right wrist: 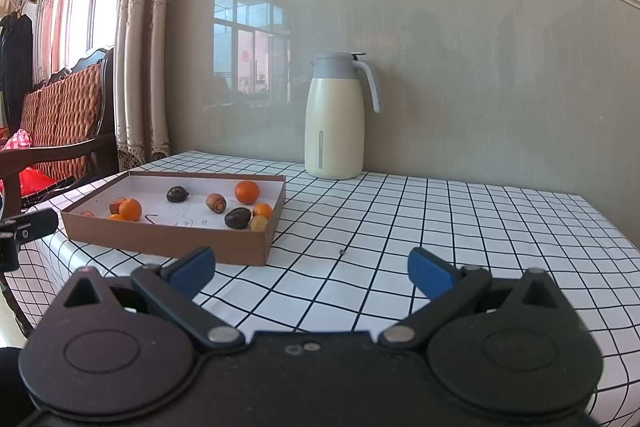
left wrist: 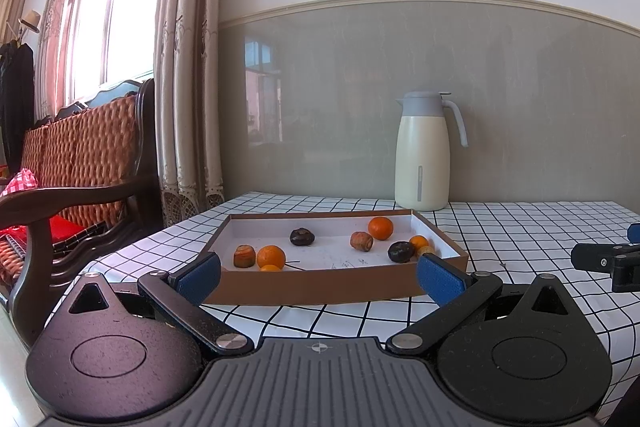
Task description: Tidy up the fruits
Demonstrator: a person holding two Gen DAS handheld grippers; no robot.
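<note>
A shallow brown cardboard tray [left wrist: 320, 287] [right wrist: 168, 237] with a white floor lies on the checked tablecloth. Several fruits lie in it: small oranges [left wrist: 381, 228] [right wrist: 247, 191], dark brown round fruits [left wrist: 302, 237] [right wrist: 237, 218], and brown scaly ones [left wrist: 361, 241] [right wrist: 216, 203]. My left gripper [left wrist: 320, 273] stands open just in front of the tray's near wall, nothing between its blue pads [left wrist: 200, 277]. My right gripper [right wrist: 314, 269] is open over bare cloth, to the right of the tray, holding nothing. Part of the right gripper [left wrist: 608, 261] shows in the left wrist view.
A cream and grey thermos jug [left wrist: 424, 155] [right wrist: 336, 117] stands at the back against the grey wall. A wooden bench with orange cushions [left wrist: 80, 155] sits left of the table, below a curtained window. The checked tablecloth [right wrist: 440, 227] spreads right of the tray.
</note>
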